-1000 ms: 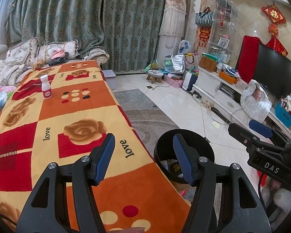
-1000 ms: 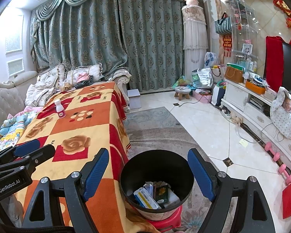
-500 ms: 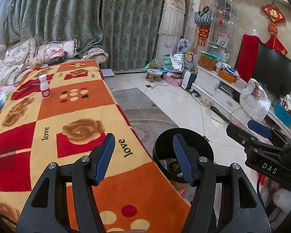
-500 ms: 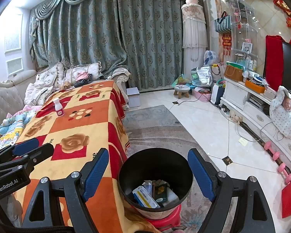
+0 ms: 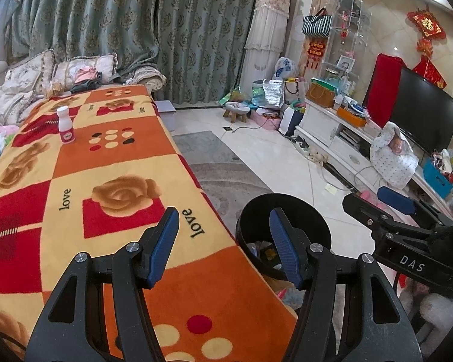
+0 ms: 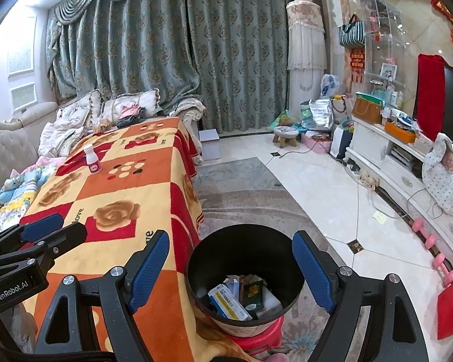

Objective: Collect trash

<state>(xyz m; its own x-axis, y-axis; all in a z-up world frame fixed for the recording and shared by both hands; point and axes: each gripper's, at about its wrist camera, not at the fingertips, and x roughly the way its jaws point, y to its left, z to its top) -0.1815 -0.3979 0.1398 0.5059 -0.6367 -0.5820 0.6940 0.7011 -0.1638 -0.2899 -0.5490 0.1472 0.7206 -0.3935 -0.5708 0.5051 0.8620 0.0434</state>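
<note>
Living room: blanket-covered table (image 5: pixel 111 163) bears one white bottle (image 5: pixel 65 125); both grippers, left (image 5: pixel 220 241) and right (image 6: pixel 231 267), gape empty beside the black bin (image 6: pixel 244 241), ready to collect

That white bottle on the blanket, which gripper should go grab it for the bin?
Probably left. The left gripper hangs open over the blanket the white bottle stands on; the right gripper frames the trash bin.

White-and-pink bottle (image 5: pixel 65 125) upright on blanket; black bin (image 6: pixel 245 274) holding boxes
</note>
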